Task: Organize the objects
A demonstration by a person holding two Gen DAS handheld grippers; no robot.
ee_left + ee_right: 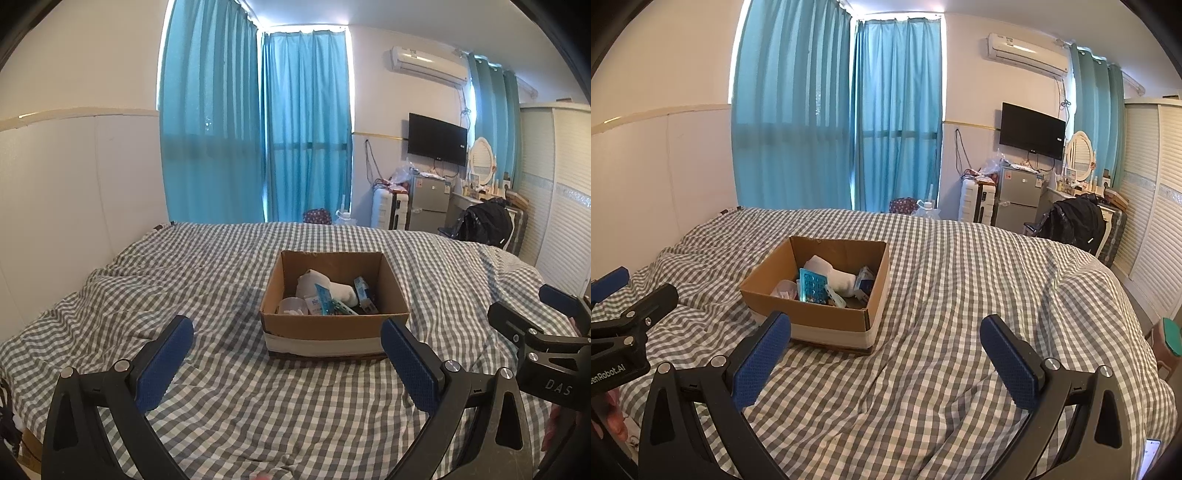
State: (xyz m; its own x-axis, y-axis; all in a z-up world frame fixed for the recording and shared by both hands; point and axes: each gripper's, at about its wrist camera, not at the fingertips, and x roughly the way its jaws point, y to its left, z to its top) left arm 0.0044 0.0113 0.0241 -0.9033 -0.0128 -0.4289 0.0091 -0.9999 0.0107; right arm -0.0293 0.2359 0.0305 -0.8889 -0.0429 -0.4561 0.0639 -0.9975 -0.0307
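Cardboard box (334, 325) sits mid-bed on the gray checked duvet (221, 406), with a white rolled towel (325, 286), a teal pill organizer (812, 286) and other small stuff inside. Left gripper (288, 363) and right gripper (886, 363) both hang spread wide, holding nothing, near side of the box.

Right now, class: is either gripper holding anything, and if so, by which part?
Nothing is held. The left gripper and right gripper are both open and empty above the bed.
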